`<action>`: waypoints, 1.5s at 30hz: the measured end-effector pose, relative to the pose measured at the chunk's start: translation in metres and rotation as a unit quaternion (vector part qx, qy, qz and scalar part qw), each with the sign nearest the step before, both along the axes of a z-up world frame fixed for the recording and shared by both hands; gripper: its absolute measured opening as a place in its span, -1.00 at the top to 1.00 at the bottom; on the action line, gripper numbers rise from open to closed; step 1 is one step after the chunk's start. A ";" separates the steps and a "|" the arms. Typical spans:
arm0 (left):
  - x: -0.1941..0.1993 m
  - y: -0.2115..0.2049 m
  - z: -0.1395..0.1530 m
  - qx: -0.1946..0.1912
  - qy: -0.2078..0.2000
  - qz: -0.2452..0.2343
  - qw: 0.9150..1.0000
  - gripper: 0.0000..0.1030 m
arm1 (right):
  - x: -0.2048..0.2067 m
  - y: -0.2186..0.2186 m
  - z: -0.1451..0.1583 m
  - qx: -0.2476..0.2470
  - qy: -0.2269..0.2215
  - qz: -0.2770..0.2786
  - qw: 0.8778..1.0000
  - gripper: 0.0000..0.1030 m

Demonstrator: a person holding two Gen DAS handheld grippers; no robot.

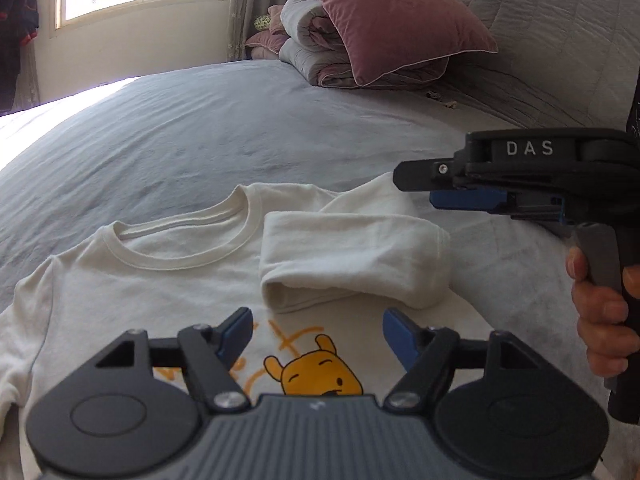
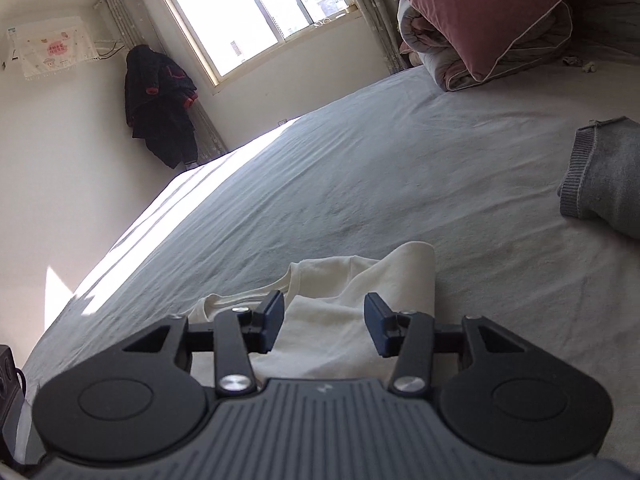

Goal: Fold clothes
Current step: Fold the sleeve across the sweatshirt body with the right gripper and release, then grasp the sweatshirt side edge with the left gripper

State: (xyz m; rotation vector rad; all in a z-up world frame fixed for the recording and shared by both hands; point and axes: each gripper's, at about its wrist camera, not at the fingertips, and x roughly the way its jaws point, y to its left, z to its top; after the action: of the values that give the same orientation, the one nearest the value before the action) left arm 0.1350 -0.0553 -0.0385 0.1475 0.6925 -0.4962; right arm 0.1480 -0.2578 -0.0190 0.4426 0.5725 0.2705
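**Left wrist view: both grippers gape over a half-folded cream shirt**

Left wrist view looks down the left gripper (image 1: pixel 318 330) at a cream long-sleeved shirt (image 1: pixel 160 280) spread front-up on the grey bed sheet (image 1: pixel 200 140). The blue pads (image 1: pixel 236 330) stand wide apart with nothing between them. They hang over the shirt's chest, just above a yellow cartoon bear print (image 1: pixel 316 376) that shows in the gap. Beyond the fingertips lies the round neckline (image 1: pixel 180 240), and to its right one sleeve (image 1: pixel 352 264) is folded back across the shirt's body, its open cuff end facing the camera. The other sleeve runs off to the lower left, still unfolded.

At the right edge a hand (image 1: pixel 600 312) grips the handle of the right gripper (image 1: pixel 436 196), seen from the side above the folded sleeve and apart from the cloth.

From the right wrist camera, that right gripper (image 2: pixel 324 322) also has its jaws parted, though less widely. Cream fabric (image 2: pixel 332 340) lies below and beyond the gap, but the pads do not press on it. The shirt's folded shoulder rises just past the fingertips.

Further off, a pink pillow (image 1: pixel 392 20) leans on a rolled quilt (image 1: pixel 316 40) at the head of the bed, under a bright window (image 2: pixel 256 12). A grey knitted garment (image 2: pixel 600 176) lies on the sheet well to the right of the shirt, and a dark coat (image 2: pixel 160 108) hangs in the corner by the window.
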 end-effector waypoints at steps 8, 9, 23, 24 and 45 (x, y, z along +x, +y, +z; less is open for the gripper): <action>-0.012 -0.060 -0.014 0.124 -0.107 -0.078 0.983 -0.42 | 0.004 -0.021 -0.014 0.032 0.021 -0.017 0.999 0.05; -0.013 -0.064 -0.016 0.139 -0.118 -0.085 0.979 -0.42 | 0.004 -0.024 -0.015 0.039 0.024 -0.017 0.999 0.05; 0.006 0.013 0.012 -0.135 -0.087 0.057 0.985 0.82 | 0.000 -0.034 -0.022 0.047 0.018 -0.053 0.997 -0.01; 0.005 0.029 0.012 -0.171 -0.084 0.085 0.978 0.82 | 0.001 -0.032 -0.022 0.046 0.016 -0.048 0.998 -0.03; -0.016 0.204 -0.057 -0.412 0.008 0.310 0.857 -0.04 | 0.005 0.037 -0.041 -0.158 -0.026 0.073 0.984 -0.65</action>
State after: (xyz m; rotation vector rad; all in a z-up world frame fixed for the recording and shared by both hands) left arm 0.1193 0.1488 -0.0957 -0.8743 0.4544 -0.1322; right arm 0.1532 -0.2203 -0.0603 0.0858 0.5852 0.3238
